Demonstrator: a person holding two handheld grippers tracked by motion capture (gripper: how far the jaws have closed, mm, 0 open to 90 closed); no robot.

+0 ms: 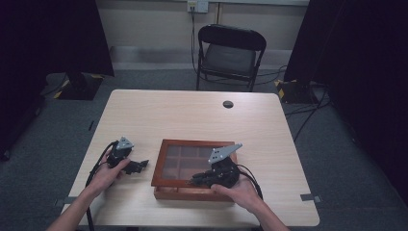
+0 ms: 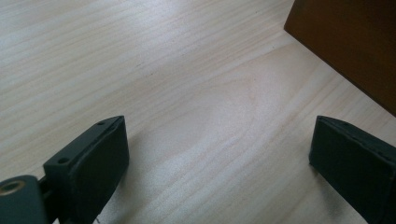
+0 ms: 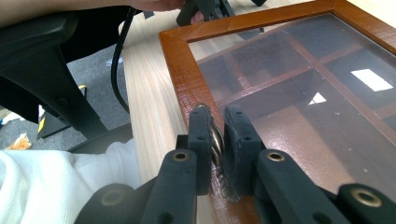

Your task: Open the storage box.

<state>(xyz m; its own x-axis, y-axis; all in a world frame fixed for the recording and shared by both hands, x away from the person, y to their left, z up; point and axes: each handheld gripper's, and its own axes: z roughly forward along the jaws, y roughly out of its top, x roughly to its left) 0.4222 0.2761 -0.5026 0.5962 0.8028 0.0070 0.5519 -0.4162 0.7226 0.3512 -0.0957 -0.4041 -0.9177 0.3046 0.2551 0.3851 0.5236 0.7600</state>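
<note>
No legible text, label, brand or number in any view. Pale wooden tabletop (image 1: 192, 110): unmarked. Brown wooden box with glass-paned lid (image 1: 166, 159), lower centre of the high view: no lettering on its frame. White wall outlet (image 1: 197, 6), top centre of the high view: too small to read.

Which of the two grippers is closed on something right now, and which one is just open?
The right gripper is closed, pinching a small metal latch at the near edge of the wooden box. The left gripper sits open over bare table beside the box.
</note>
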